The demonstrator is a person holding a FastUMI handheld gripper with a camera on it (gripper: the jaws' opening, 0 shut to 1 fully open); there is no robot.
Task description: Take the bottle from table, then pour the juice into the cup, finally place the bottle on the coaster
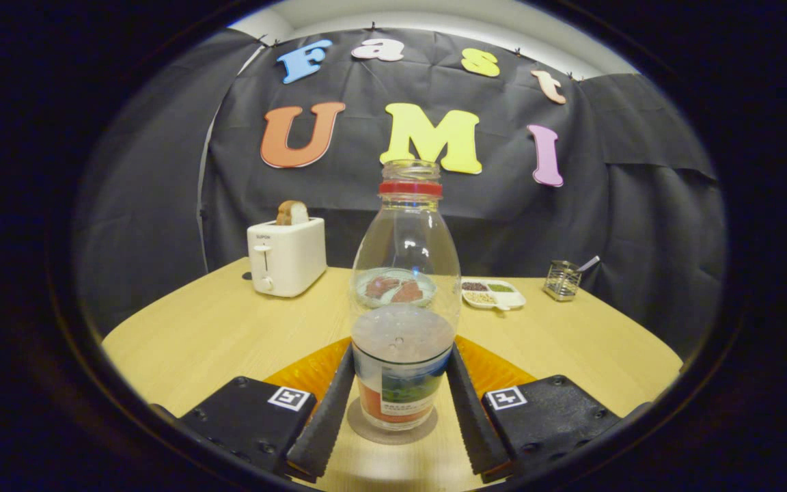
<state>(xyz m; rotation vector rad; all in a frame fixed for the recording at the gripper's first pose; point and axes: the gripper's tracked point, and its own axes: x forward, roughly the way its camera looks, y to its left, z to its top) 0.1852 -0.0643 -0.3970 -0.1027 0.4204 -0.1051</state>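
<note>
The bottle (404, 301) stands upright on a round grey coaster (393, 425) on the worktop (216, 335), uncapped, with only a little pale juice low inside. Judging by that, the pour looks done and the placing is at its very end; only letting go seems left. The claw (400, 400) sits around the bottle's lower part, its fingers (325, 410) close against either side; I cannot tell whether they press or have slackened. An orange mat (311, 372) lies underneath. A toaster (287, 256) sits at ten o'clock, a snack dish (494, 294) at one o'clock.
</note>
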